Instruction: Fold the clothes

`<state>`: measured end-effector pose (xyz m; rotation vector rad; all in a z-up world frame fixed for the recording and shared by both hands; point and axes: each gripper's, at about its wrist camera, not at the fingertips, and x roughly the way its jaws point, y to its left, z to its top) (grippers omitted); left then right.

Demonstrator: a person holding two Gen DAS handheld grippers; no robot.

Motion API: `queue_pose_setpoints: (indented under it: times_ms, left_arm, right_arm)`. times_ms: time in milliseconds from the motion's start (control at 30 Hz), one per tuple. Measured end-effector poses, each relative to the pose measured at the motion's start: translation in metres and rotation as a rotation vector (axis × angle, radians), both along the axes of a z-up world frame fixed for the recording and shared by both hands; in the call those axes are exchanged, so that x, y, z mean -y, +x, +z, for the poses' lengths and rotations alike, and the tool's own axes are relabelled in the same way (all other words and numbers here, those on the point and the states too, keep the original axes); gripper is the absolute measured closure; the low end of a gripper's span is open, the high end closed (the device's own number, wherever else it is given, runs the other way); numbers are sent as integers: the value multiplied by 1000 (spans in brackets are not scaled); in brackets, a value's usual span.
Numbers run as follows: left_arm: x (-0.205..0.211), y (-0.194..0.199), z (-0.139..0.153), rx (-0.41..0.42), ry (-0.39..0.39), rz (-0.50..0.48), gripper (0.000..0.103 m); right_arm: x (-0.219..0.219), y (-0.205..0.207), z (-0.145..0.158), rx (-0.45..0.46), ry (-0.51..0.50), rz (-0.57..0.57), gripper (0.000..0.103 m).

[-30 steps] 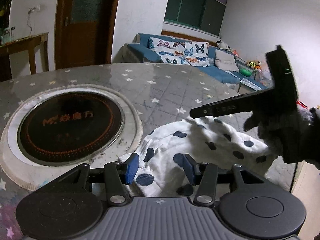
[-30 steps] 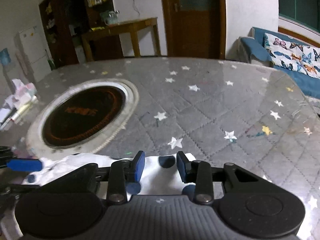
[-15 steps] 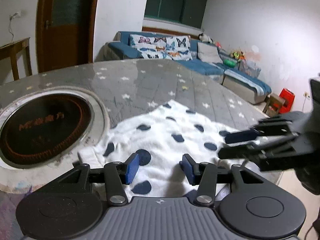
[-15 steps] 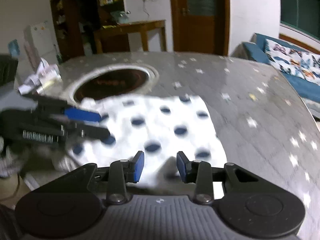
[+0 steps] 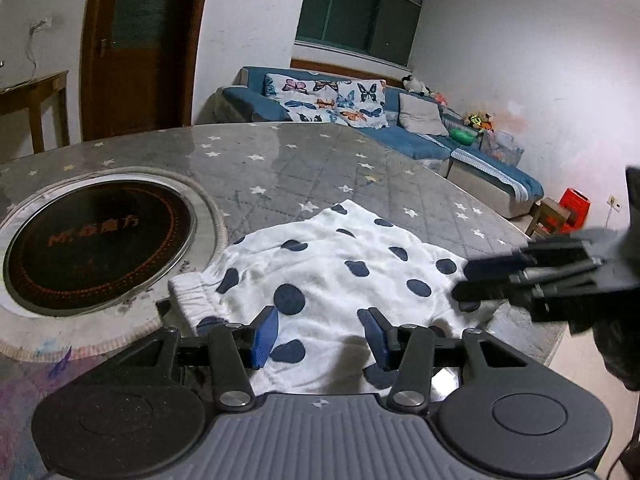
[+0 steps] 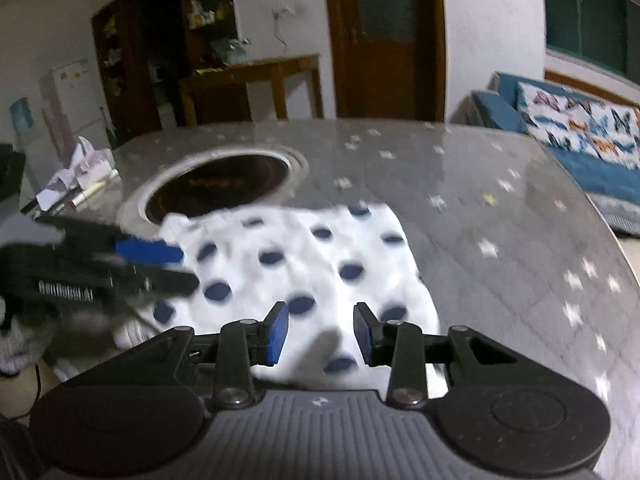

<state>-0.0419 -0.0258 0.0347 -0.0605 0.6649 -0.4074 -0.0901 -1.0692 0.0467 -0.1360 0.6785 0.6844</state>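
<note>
left wrist: the left gripper (image 5: 322, 332) stands open over the near edge of the garment (image 5: 332, 264), a fleecy white cloth with navy dots and a ribbed cuff, lying flat on the starred table (image 5: 280, 168) beside the round black hob (image 5: 96, 236). only this view shows the sofa's far end. the right gripper (image 5: 472, 280) reaches in sideways.

right wrist: blurred. the right gripper (image 6: 320, 332) is open above the garment (image 6: 304, 256). the cloth, bunched a second ago, now lies spread.

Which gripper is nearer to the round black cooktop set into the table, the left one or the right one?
Left. The left gripper hangs beside the cooktop, over the elastic end of the dotted garment. The right gripper is at the garment's opposite end, farther away.
</note>
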Motion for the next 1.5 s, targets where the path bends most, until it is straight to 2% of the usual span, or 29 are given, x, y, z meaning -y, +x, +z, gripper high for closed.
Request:
queue_pose_setpoints:
  times_ms: [100,267,367,667,967,1167,1400,1500]
  left_arm:
    - [0,-2,-3,-4,-2,7,52]
    - [-1,-6,-7,9,-5,0,51]
    - [-3,-8,-6,17,-30,-9,51]
    - [-26,-11,2,55,-140,-33,50]
    - [-39,-6,-5,22,-230,-55,50]
    - [-40,-4,-13,-8,-263,-77,50]
    - [-43,-3,-16,-15,-293,-83,50]
    - [-46,-4,-14,-18,-312,-81,50]
  right_arm:
    - [-14,9,-7,-1,3,26,66]
    - [-26,15,-31,-58,-35,15,64]
    - [-28,15,-24,-45,-51,6,60]
    - [-60,49,-19,-56,-71,-16,59]
    - [-86,76,-19,-71,-97,-33,57]
    - [-92,83,-23,-81,-125,-42,51]
    - [-100,91,-26,-91,-156,-52,49]
    - [-98,86,-17,-79,-155,-58,49]
